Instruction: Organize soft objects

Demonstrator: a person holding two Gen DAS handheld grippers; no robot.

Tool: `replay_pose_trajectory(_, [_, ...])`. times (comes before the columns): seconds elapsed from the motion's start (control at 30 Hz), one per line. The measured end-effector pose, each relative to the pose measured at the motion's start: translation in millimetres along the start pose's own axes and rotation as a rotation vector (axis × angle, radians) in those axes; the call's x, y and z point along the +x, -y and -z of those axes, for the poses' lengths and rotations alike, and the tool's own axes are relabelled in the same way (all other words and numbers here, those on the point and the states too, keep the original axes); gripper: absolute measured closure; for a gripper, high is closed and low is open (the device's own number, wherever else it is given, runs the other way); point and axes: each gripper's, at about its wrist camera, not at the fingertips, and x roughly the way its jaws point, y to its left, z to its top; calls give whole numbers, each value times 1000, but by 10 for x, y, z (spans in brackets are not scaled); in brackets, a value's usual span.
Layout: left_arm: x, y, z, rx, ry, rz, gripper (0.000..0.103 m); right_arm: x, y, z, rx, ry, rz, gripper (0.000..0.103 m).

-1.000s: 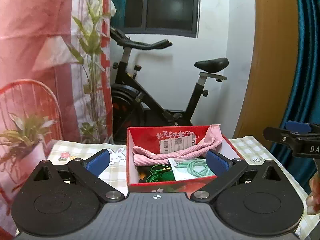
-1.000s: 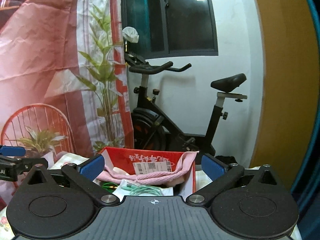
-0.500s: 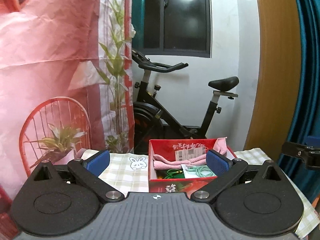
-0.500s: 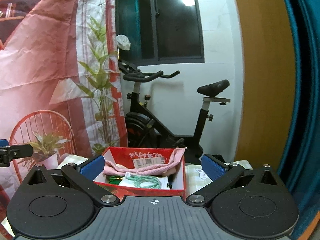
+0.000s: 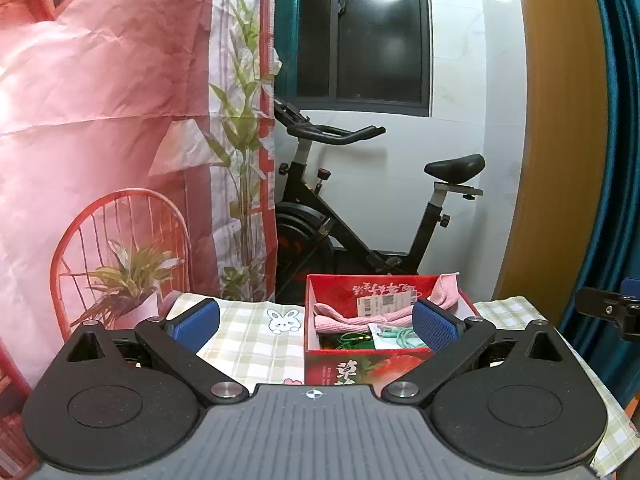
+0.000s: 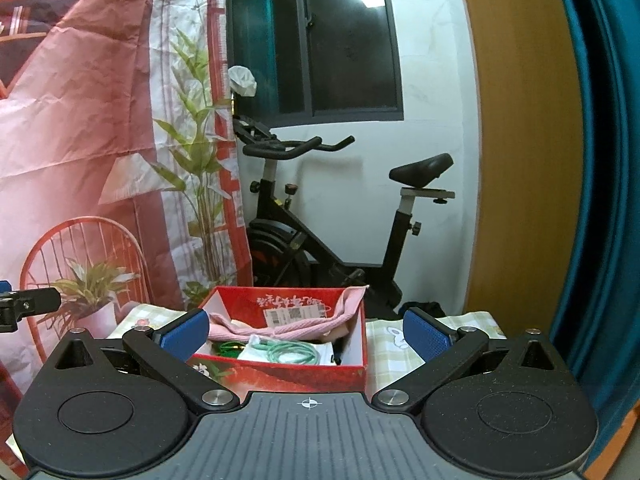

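Both jaws stand wide open and hold nothing: left gripper (image 5: 316, 322) and right gripper (image 6: 306, 334) hang above the near edge of the desk (image 5: 248, 344), apart from the red box (image 5: 360, 364). Inside that box lies the pink towel (image 5: 352, 322), one end draped over the far right corner, with a green cable (image 6: 294, 354) coiled just before it

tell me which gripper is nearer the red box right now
Hard to call; roughly level. The left gripper sits open with the red box toward its right finger; the right gripper sits open with the box toward its left finger. Neither touches it.
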Motion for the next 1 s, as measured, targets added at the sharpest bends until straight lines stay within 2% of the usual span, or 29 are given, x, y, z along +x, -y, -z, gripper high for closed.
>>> replay_pose_trajectory(1.0, [-18, 13, 19, -7, 1, -14, 0, 42, 19, 2, 12, -1, 12, 0])
